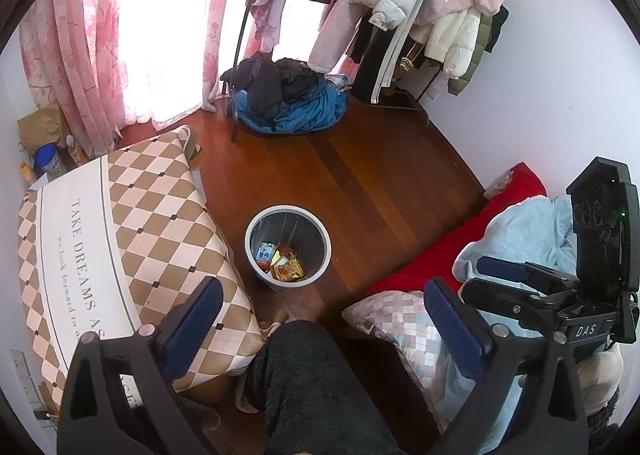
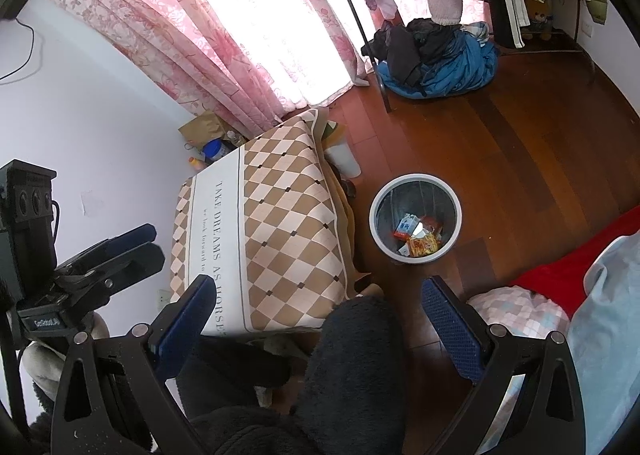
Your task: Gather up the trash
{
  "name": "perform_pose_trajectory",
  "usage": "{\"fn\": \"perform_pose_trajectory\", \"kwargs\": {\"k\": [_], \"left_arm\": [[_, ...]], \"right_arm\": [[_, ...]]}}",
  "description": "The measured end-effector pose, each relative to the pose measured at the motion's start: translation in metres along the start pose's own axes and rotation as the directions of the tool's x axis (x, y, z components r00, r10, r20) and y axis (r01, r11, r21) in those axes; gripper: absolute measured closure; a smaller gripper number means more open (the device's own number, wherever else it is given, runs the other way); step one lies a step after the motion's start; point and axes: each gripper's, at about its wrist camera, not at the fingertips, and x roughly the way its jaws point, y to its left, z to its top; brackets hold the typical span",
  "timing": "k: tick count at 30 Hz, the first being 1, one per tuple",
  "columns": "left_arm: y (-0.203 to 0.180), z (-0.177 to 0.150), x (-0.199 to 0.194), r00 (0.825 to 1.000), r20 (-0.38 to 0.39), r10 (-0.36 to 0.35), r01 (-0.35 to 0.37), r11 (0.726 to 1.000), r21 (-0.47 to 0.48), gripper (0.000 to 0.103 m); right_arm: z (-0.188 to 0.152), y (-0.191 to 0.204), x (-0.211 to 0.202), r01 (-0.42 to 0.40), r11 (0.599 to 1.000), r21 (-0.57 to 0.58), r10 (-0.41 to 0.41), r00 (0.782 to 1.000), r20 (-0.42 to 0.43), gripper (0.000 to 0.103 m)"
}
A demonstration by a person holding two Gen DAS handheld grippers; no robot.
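Nearest to both cameras are the tongs themselves. The left gripper (image 1: 324, 319) has its two blue-padded fingers spread wide, with nothing between them. The right gripper (image 2: 316, 319) is also wide and holds nothing. Both hang high above the floor, over the person's knee in fluffy black fabric (image 1: 316, 371).

A little further, on the left side, stands a low piece covered with a brown and cream diamond-pattern cloth with printed words (image 1: 132, 239). On the right side lies a red blanket (image 1: 452, 243) with a pale blue quilt (image 1: 528, 231) and a small-checked pillow (image 1: 404, 319) on it.

Between them, on the dark red wooden floor (image 1: 380, 175), stands the round grey plastic waste bin (image 1: 288, 215). At its bottom lies the trash: a small blue and white carton (image 1: 265, 253) and, touching it, several crumpled yellow and red snack wrappers (image 1: 286, 267).

I judge these pieces to be very light and soft. The wrappers look glossy, so they may slip between the pads; a pinch on a folded edge or corner would hold better than on a flat face. The carton seems stiffer and could be taken across its narrow sides. The bin itself looks light and rigid; its rim is the natural place to grip.

Farthest away are a heap of dark and blue clothes (image 1: 296, 107), a rack with hanging coats (image 1: 408, 3) and pink flowered curtains (image 1: 88, 39) before a bright window.
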Motion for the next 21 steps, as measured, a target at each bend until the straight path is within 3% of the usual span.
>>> {"fn": "perform_pose_trajectory", "kwargs": {"k": [21], "left_arm": [[0.004, 0.0, -0.005, 1.0, 0.02, 0.009, -0.009, 1.0, -0.012, 0.0]], "right_arm": [[0.01, 0.001, -0.015, 0.014, 0.999, -0.045, -0.014, 1.0, 0.006, 0.0]]}}
